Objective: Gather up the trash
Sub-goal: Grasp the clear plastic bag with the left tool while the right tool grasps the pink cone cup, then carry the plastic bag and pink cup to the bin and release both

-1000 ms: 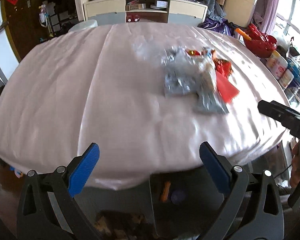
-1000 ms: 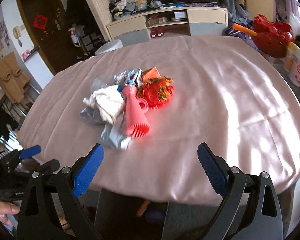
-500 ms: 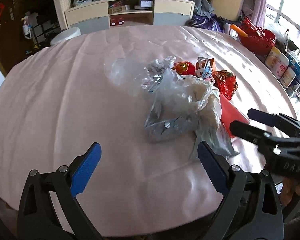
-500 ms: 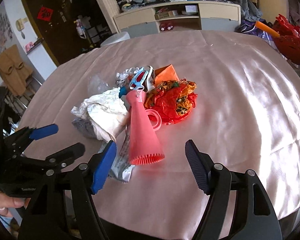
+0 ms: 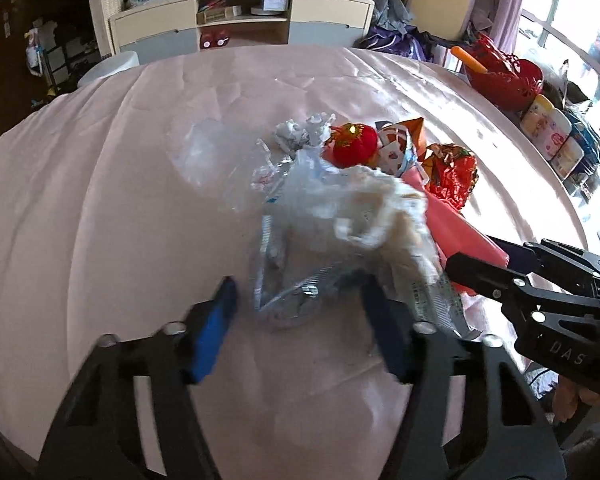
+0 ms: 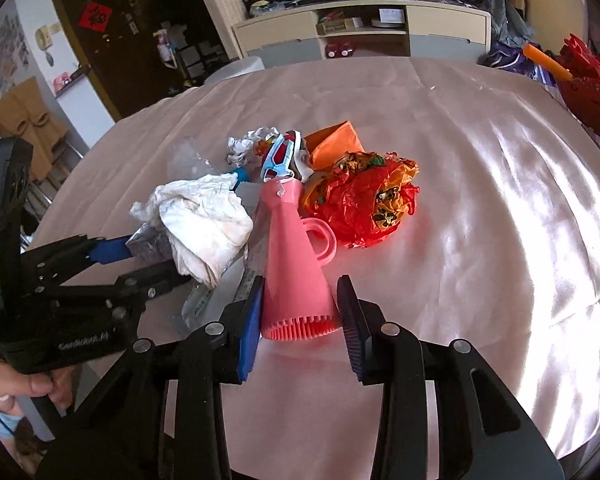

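One pink cone brush (image 6: 296,268), one white crumpled cloth (image 6: 204,224), two grippers.

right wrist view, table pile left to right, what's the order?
Left claw → crumpled white tissue wad → pink silicone cone-shaped brush with loop handle → crumpled red-and-orange foil wrapper.

Trash pile (image 6: 284,208) heaped mid-table, items touching and overlapped. Pink silicone cone (image 6: 296,268) laid on side, bristled wide end pointed at near edge, ring handle stuck out sideways. Crumpled white tissue wad (image 6: 204,228) draped over silvery foil wrapper (image 5: 296,288). Scrunched red-orange wrapper (image 6: 364,204) parked beside cone. Orange packet (image 6: 336,144), blue-white wrapper (image 6: 280,156), clear plastic (image 5: 216,160) bunched behind.
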Tool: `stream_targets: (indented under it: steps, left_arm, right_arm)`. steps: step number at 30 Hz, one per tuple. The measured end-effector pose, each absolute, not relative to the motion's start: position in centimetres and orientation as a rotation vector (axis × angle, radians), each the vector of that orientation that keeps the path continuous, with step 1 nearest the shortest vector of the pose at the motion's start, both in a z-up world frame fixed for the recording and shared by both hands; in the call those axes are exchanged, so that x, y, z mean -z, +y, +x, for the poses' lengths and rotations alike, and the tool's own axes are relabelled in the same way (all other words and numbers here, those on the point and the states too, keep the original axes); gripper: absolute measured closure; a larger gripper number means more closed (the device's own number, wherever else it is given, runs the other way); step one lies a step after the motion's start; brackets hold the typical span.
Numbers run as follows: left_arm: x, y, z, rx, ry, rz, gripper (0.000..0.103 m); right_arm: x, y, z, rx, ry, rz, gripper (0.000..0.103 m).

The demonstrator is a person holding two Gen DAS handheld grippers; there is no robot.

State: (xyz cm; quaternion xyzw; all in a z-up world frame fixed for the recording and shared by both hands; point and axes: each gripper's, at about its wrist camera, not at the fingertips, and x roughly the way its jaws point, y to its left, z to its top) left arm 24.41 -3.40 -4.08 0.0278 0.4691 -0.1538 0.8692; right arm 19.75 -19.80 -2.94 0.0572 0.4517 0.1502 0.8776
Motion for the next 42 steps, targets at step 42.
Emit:
stream_targets:
  steps: [42]
  left_arm:
    - [1.2,-2.3,0.6,0.301,0.873,0.016,0.054]
  right_arm:
    - [-0.6,-22.5,1.2,-0.353,0.822,0.160,0.066]
